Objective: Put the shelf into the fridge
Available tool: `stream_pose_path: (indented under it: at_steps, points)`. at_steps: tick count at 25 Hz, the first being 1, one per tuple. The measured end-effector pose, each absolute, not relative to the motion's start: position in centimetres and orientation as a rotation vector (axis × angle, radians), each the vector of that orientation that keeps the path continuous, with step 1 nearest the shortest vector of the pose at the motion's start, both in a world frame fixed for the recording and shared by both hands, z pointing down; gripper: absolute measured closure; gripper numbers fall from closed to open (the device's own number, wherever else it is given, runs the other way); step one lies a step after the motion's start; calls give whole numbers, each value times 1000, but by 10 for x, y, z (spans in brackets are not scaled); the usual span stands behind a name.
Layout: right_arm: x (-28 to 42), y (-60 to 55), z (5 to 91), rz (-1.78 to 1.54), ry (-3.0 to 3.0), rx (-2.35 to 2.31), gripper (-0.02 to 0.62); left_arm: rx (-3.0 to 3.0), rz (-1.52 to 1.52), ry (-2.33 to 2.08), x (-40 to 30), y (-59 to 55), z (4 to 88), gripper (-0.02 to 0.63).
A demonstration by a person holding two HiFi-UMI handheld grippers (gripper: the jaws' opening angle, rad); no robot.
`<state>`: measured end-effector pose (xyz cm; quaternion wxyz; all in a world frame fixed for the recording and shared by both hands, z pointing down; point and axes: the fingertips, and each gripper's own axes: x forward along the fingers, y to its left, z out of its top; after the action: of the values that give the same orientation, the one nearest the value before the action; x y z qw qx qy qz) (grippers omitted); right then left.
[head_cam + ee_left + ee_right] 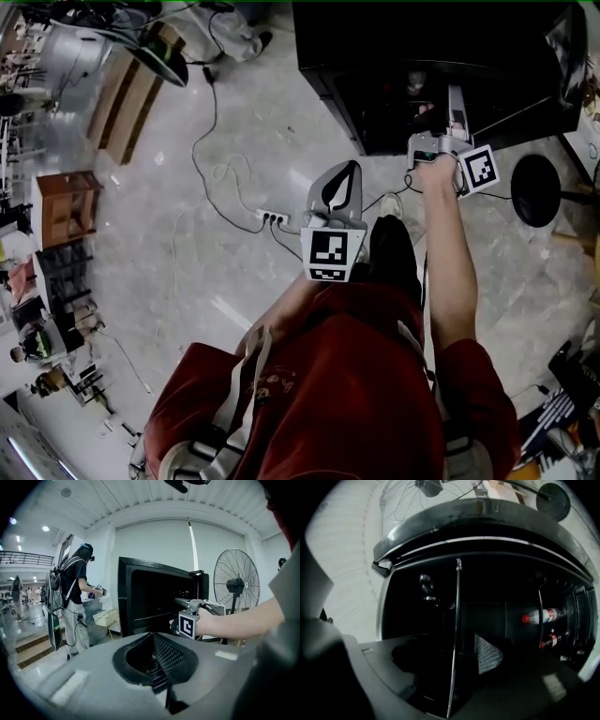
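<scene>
While you look down in the head view, your right gripper (454, 108) reaches into the black fridge (337, 56) at the top right of the frame. Your left gripper (342, 183) hangs in the middle with its jaws together on nothing. A power strip (273, 219) with cords lies on the floor just left of it. I think you could trip on it if you step that way.

In the left gripper view, the jaws meet low in the middle with nothing between them. A fan (236, 585) stands at the right and another person (75, 602) at the left.

In the right gripper view, the jaws pinch the shelf (455, 634). It shows as a thin bright line down the middle, right at the fridge mouth. You hold it by one edge only, so it might tip, slip, or bump the bottles (543, 616) at the right. The inside is very dark. I cannot see the rails it should slide on, or the shelf's flat face.
</scene>
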<state>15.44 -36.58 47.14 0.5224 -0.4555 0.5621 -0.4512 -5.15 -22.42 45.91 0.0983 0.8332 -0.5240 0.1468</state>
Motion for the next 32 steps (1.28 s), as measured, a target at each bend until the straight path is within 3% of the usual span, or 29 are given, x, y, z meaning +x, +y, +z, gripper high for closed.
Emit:
stream_pose_path:
  at_steps: [10, 22, 27, 32]
  points:
    - [154, -319, 472, -1030, 1526, -1248, 324, 2458, 403, -1562, -55, -226, 456, 600]
    - [129, -291, 457, -651, 2104, -1659, 334, 2436, 390, -1580, -61, -224, 460, 600]
    - [114, -282, 459, -345, 2357, -1911, 358, 2432, 387, -1588, -63, -226, 459, 600]
    - [113, -278, 461, -243, 2382, -1988, 463, 2423, 385, -1590, -65, -226, 462, 600]
